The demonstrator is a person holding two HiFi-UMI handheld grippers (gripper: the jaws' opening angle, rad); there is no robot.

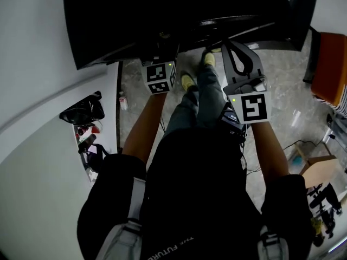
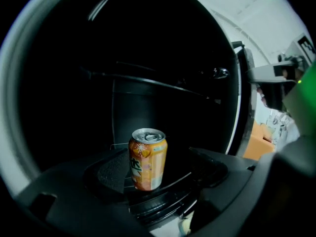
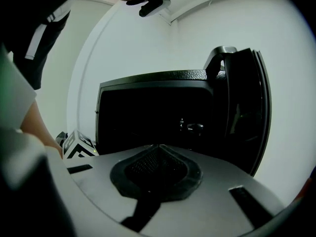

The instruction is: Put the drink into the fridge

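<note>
An orange drink can (image 2: 147, 159) stands upright inside the dark fridge (image 1: 179, 10), on a wire shelf (image 2: 118, 145). My left gripper (image 2: 155, 154) is open; its pads (image 2: 112, 172) sit wide on either side of the can, with gaps to it. In the head view only the left gripper's marker cube (image 1: 160, 77) shows at the fridge opening, and its jaws are hidden in the dark. My right gripper (image 1: 230, 45) is shut and empty, its pads (image 3: 157, 169) pressed together. It is held in front of the fridge (image 3: 148, 117), whose door (image 3: 247, 107) stands open at the right.
The fridge stands against a white wall. A black bag and small clutter (image 1: 84, 121) lie at the left. An orange chair (image 1: 332, 66) and a cardboard box (image 1: 320, 169) stand on the stone floor at the right. The person's legs (image 1: 198, 99) are between the grippers.
</note>
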